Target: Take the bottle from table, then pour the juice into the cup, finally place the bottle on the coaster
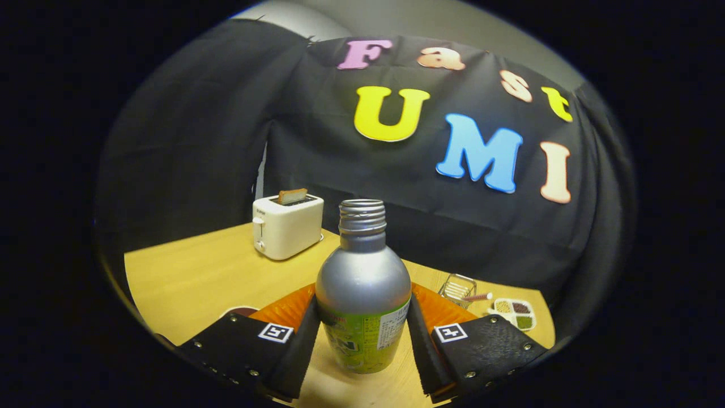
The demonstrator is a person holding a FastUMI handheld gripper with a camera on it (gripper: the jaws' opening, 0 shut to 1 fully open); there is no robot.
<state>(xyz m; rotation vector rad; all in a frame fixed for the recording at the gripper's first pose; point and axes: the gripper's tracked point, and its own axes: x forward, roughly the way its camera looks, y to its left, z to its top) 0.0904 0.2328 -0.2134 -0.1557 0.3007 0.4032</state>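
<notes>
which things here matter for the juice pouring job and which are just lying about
Job in hand:
- silver metal bottle with green label, uncapped, upright between the fingers
- gripper, fingers pressing the bottle's sides

Lying about:
- white toaster with a slice of toast
- small wire basket
- white divided dish of grains
- wooden table

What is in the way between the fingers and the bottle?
Nothing visible. The bottle stands upright on the table right between the gripper fingers, one finger close on each side of its lower body. Whether both actually press on it is hard to tell. The toaster sits farther back, beyond the bottle.
</notes>
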